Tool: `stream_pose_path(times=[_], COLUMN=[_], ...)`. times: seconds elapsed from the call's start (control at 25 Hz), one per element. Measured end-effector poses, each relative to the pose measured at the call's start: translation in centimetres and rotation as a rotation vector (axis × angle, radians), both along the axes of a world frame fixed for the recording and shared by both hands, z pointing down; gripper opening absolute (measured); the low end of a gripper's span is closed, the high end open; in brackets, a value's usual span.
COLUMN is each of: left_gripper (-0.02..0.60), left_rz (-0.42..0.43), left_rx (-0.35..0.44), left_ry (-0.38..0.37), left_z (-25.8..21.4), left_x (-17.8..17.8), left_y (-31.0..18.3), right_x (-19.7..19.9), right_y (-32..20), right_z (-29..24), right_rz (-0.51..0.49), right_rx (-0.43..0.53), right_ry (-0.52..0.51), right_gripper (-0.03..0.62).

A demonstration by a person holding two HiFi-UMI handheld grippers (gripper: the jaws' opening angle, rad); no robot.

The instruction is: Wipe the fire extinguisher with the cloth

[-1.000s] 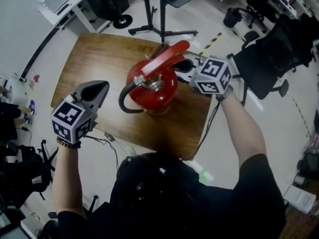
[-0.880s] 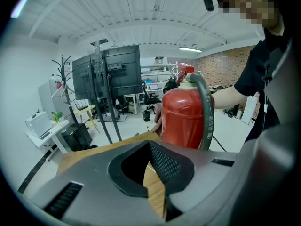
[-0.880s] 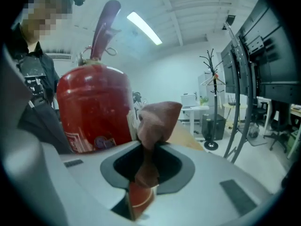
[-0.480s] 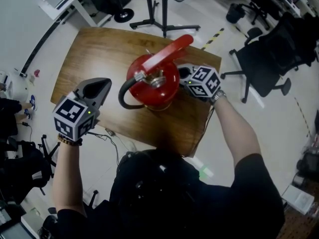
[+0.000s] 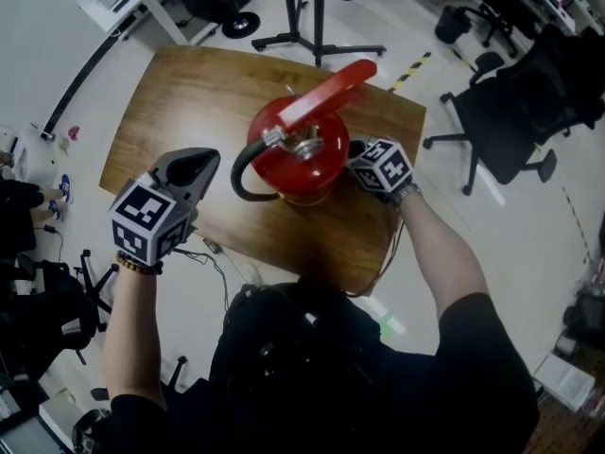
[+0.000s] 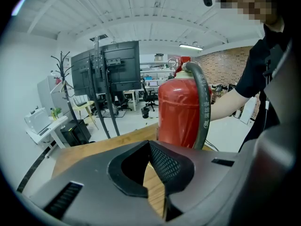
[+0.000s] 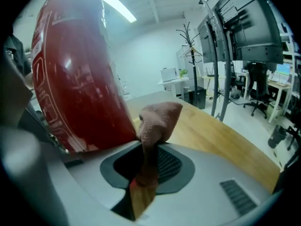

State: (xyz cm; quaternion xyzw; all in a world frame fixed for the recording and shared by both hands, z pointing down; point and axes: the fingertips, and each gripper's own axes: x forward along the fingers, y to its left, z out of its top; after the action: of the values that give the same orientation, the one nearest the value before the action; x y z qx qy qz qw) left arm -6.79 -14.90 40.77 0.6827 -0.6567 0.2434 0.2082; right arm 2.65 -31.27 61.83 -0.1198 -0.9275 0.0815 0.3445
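The cloth (image 7: 157, 119) — pinched in the right tool (image 7: 150, 147) — just beside the fire extinguisher (image 7: 75, 79); left tool (image 6: 149, 147) pressed together.

**Head view:** taken from above the person, facing steeply down on the wooden table (image 5: 180, 93), with the fire extinguisher (image 5: 301, 159) near centre.

**Left gripper view:** rides on the left gripper (image 6: 149, 145), low over the tabletop, and faces the extinguisher from near.

**Right gripper view:** rides on the right gripper (image 7: 148, 149), closer still; the extinguisher's red wall fills its left side.

All three views share the extinguisher and the tabletop. The head view alone takes in both grippers.
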Motion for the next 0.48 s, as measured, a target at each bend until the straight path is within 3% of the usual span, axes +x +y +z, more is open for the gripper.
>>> stream_pose_path(times=[0.48], left_gripper=[0.0], left_rz=[0.012], left_rx=[-0.013], left_ry=[0.016], left_z=[1.3], left_x=[1.2], left_y=[0.8], right_x=[2.8], right_y=[-1.2], right_z=[2.8], right_rz=[0.193], right_rx=[0.063], right_ry=[0.076], right_gripper=[0.098])
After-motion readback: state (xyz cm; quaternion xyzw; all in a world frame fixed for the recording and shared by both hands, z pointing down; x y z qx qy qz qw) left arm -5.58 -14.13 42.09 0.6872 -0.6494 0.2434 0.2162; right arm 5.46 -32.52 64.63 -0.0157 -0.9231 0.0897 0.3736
